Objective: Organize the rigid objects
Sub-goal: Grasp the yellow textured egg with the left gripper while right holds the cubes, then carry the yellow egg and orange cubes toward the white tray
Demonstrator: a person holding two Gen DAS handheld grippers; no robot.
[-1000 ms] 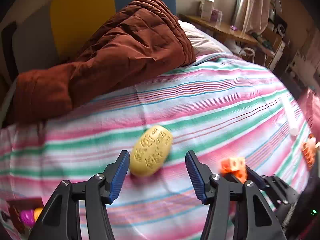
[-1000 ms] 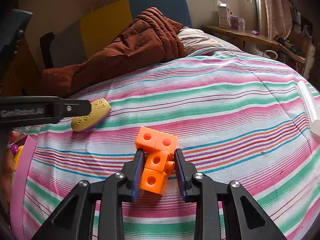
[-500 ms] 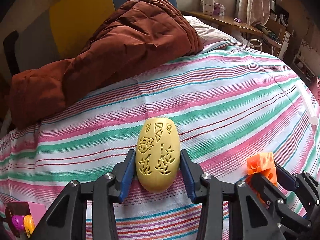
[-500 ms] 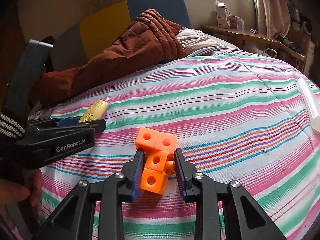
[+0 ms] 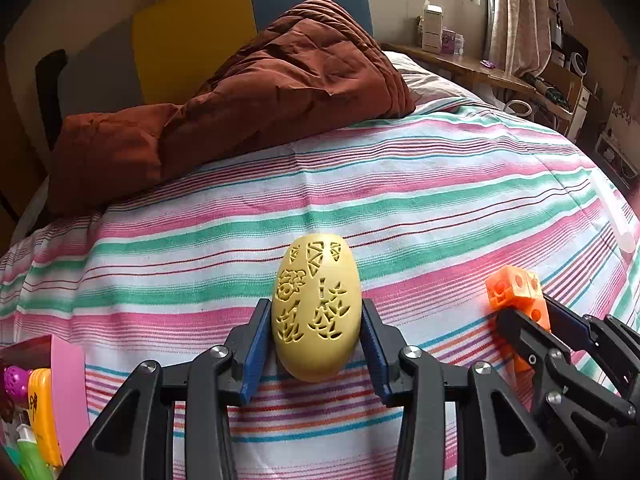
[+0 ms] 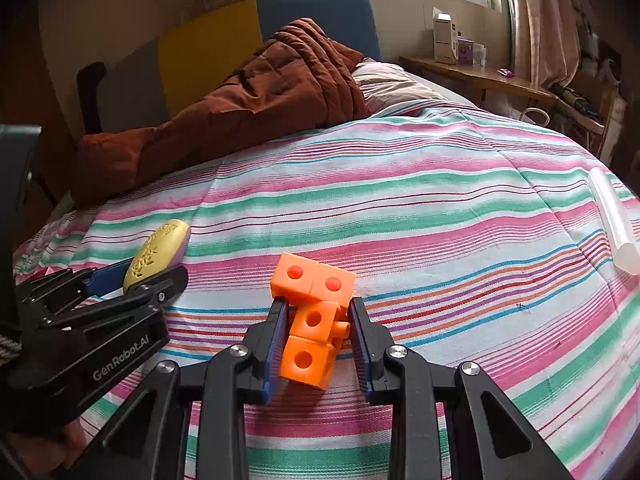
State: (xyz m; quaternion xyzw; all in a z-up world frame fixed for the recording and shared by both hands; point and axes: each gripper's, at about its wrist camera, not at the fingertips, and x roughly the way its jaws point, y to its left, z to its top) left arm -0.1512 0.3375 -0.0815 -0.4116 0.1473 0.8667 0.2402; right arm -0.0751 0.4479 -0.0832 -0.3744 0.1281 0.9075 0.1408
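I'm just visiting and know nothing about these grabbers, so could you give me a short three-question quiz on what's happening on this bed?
1. True or false: the yellow oval piece sits between the left gripper's blue pads.
2. What does the right gripper clamp? A. orange cube cluster B. a green ball C. a spoon
3. Fill in: the brown quilt lies at the bed's ____ end.

Key: 1 true; 2 A; 3 far (headboard).
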